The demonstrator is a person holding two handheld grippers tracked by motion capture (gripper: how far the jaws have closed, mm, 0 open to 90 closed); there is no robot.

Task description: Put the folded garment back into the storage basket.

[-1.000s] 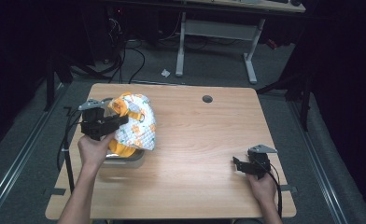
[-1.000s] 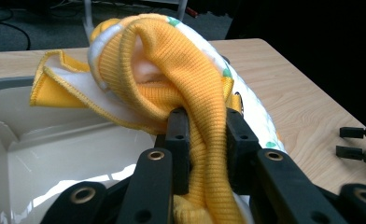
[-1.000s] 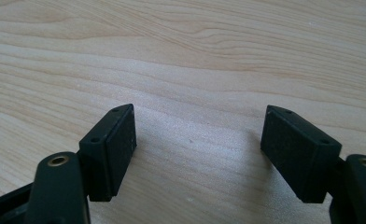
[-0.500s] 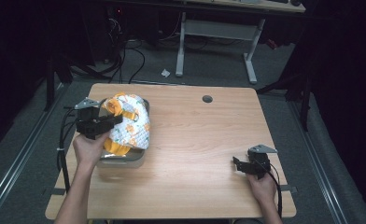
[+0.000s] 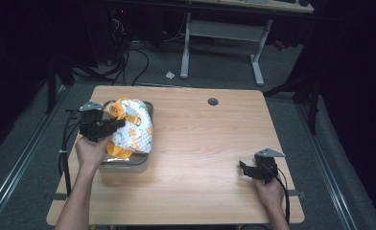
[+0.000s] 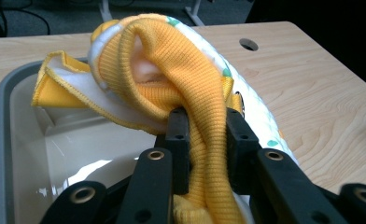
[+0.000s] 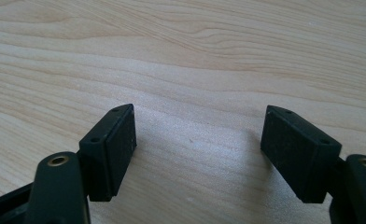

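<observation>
A white and yellow patterned garment (image 5: 131, 129) with orange-yellow ribbed trim (image 6: 181, 70) drapes over a grey metal tray (image 5: 123, 164) at the table's left. My left gripper (image 5: 110, 125) is shut on the ribbed trim (image 6: 208, 149), holding the cloth above the tray's pale inside (image 6: 78, 144). My right gripper (image 5: 246, 170) rests near the table's front right, open, with bare wood between its pads (image 7: 116, 149).
The wooden table (image 5: 200, 143) has a round cable hole (image 5: 213, 101) at the back. Cables trail from the left gripper over the table's left edge (image 5: 66, 139). Desk legs (image 5: 258, 57) and cables lie on the floor behind.
My left gripper has carried the garment leftward and a little toward the tray's left side, the cloth settling lower over the tray. The right gripper has not moved.
</observation>
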